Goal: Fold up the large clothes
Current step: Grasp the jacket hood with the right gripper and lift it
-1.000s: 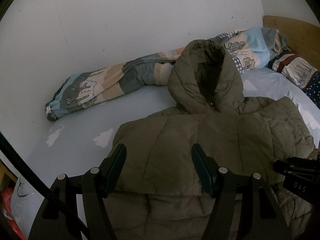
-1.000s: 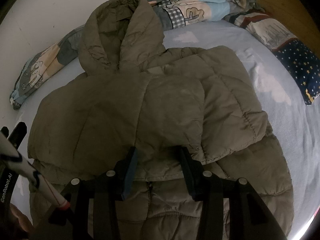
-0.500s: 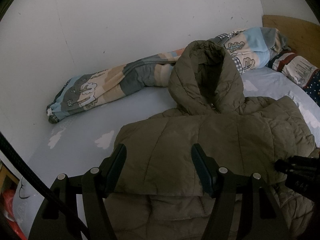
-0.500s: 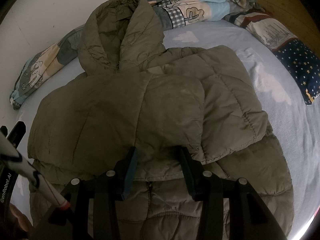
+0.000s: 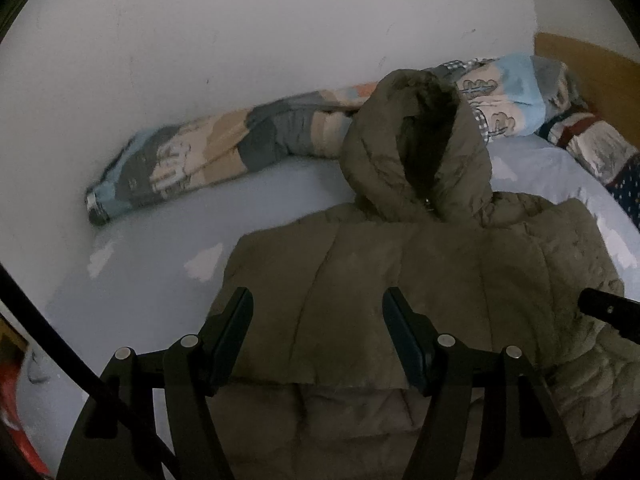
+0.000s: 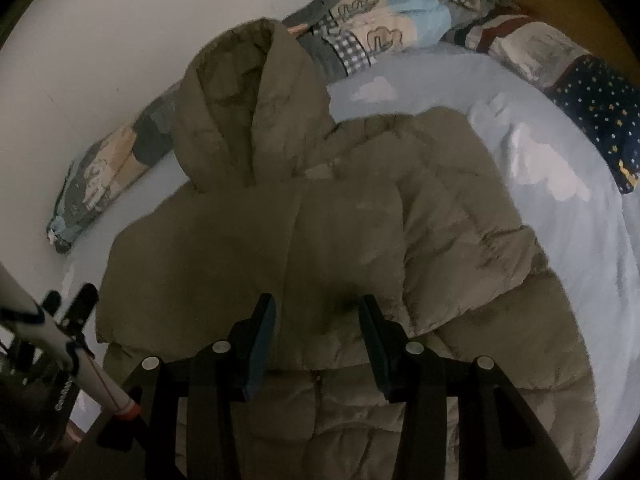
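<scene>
Olive puffer jacket (image 5: 400, 280) spread on the bed (image 5: 160, 248), over a pale blue sheet with white cloud shapes. Hood (image 5: 416, 152) pointing away toward the wall, hem nearest to the cameras, so long axis running from the fingers straight ahead. Both sleeves apparently folded in across the chest already, making a raised flap whose lower edge lies crosswise just in front of both tools.

Left gripper (image 5: 318, 336) above the left half of that flap, fingers spread wide and holding nothing. Right gripper (image 6: 316, 336) above the middle of the flap edge, fingers parted less widely, also holding nothing; whether the tips touch the fabric cannot be told. In the right wrist view, a dimple in the padding just ahead of the right-hand finger.

Probably next: bringing hem up toward hood, or hood down, across the long axis. For that, hem lying below and behind the fingertips, equally near to both hands; hood well apart from both, a little nearer to the left one.

Rolled patterned quilt (image 5: 224, 152) along the wall beyond the hood, pillow with stars (image 6: 596, 104) at the right.

Writing: some letters on the left tool's white handle (image 6: 68, 360) in the right wrist view, too blurred to read. No label seen on the jacket.
</scene>
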Available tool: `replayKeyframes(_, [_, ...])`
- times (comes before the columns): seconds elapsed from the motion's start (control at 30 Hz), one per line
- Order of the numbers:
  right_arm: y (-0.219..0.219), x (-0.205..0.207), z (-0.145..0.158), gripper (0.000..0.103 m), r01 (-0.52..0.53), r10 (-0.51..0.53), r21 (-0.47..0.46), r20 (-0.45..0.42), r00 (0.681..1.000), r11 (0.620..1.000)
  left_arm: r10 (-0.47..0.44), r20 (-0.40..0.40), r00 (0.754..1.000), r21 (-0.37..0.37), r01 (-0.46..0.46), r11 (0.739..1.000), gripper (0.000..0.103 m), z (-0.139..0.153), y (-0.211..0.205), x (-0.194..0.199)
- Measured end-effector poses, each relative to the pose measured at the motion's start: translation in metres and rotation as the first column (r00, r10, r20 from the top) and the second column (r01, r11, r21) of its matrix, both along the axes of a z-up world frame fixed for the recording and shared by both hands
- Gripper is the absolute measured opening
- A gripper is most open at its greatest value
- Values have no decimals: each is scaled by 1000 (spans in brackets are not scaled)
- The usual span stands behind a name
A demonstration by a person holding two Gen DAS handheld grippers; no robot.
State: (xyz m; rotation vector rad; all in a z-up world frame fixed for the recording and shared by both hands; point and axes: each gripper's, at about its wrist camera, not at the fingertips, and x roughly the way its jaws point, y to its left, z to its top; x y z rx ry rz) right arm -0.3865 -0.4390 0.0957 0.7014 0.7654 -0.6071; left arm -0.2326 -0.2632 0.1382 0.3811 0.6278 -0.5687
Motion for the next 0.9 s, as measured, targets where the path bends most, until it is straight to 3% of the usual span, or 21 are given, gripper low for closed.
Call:
replayKeyframes(0.23, [-10, -20, 24, 47, 14, -13, -15, 63, 998, 1000, 31, -145, 989, -79, -43, 996, 67, 9, 21, 30])
replayKeyframes(0.43, [-28, -26, 59, 55, 14, -14, 2, 135, 991, 1000, 39, -183, 982, -109, -59, 992, 68, 12, 33, 42])
replayKeyframes(0.67, [-76, 23, 114, 57, 5, -5, -4, 111, 994, 1000, 22, -199, 980, -108, -44, 993, 69, 12, 31, 44])
replayKeyframes(0.9, [-141, 107, 157, 61, 19, -15, -64, 77, 997, 998, 9, -199, 980, -90, -28, 996, 69, 7, 23, 46])
